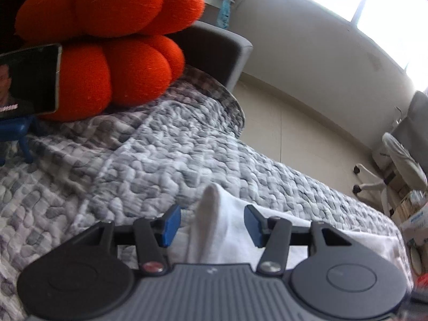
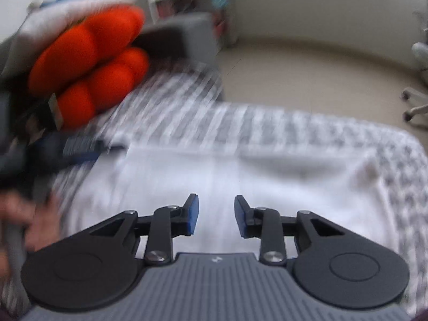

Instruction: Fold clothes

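Observation:
A white garment point(image 2: 240, 187) lies spread on the grey patterned quilt point(image 1: 165, 155) of a bed. In the left wrist view a raised fold of the white garment point(image 1: 214, 214) stands between the blue pads of my left gripper point(image 1: 211, 215). The jaws are apart and the left pad point(image 1: 169, 226) is clear of the cloth, so the gripper is open. My right gripper point(image 2: 216, 199) hovers open over the middle of the garment, with nothing between its pads. The right wrist view is blurred; the left gripper point(image 2: 77, 147) shows there at the garment's left edge, held by a hand point(image 2: 34, 219).
An orange knot cushion point(image 1: 107, 34) and a phone point(image 1: 29, 80) on a blue stand sit at the head of the bed. A grey headboard point(image 1: 222, 50) is behind them. Beige floor point(image 1: 294, 123) runs along the bed's right side, with a white swivel chair point(image 1: 396, 165) and boxes.

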Available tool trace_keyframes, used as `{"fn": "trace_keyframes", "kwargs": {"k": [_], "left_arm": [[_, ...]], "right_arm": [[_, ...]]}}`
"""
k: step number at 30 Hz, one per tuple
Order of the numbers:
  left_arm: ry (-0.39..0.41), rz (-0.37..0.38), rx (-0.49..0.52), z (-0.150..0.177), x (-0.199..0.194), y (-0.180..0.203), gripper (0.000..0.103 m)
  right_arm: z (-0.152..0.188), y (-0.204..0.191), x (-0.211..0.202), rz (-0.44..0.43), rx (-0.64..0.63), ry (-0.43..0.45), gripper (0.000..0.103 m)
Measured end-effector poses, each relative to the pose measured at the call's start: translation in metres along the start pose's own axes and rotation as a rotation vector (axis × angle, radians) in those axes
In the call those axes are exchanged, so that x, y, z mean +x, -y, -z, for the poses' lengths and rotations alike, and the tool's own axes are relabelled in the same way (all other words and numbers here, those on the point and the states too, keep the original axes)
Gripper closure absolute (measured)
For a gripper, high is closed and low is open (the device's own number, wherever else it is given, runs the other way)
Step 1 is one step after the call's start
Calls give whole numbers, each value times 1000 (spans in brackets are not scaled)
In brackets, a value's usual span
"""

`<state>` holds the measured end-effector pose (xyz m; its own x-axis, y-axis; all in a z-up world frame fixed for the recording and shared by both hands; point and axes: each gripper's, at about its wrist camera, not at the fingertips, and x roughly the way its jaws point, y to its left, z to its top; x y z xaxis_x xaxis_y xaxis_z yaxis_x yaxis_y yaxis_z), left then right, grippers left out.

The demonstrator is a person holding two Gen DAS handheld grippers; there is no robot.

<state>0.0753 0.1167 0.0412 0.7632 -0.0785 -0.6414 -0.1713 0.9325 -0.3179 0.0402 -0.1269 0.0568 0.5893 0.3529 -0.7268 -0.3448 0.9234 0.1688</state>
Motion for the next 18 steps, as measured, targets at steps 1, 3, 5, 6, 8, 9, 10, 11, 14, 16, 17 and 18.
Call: {"fn": "trace_keyframes", "kwargs": {"k": [1,3,5,6,8,9,10,11,14,16,17,18], "left_arm": [[6,-1,2,-1,-3,-1,50],[28,-13,10,-2,-9,-2,50],[43,-26,23,0,-16,-2,50],[49,-32,35,1,-19,-2,50],[65,-52,72,5,-26,-1,51],[78,-69,100,8,-30,0,52],[94,-86,131,10,-35,0,52],[109,-99,154,12,-39,1,52],[132,-105,187,18,-54,1,52],[129,-66,178,22,-63,3,52],[129,-41,178,26,-67,6,52],[131,-7,185,30,-71,11,55]], "right_arm": [[5,-3,1,-3,-21,-24,69],[12,-9,6,6,-61,-66,70],[15,-11,15,11,-80,-95,70],[15,-12,17,14,-88,-96,70],[15,-13,18,16,-86,-93,71],[14,-13,12,12,-78,-82,72],[14,-13,5,8,-75,-68,71],[14,-13,-2,-9,-74,-52,71],[16,-10,-8,-34,-81,-62,75],[20,-9,-1,-27,-88,-101,75],[21,-8,2,-24,-92,-120,75],[23,-8,5,-25,-95,-128,75]]}}
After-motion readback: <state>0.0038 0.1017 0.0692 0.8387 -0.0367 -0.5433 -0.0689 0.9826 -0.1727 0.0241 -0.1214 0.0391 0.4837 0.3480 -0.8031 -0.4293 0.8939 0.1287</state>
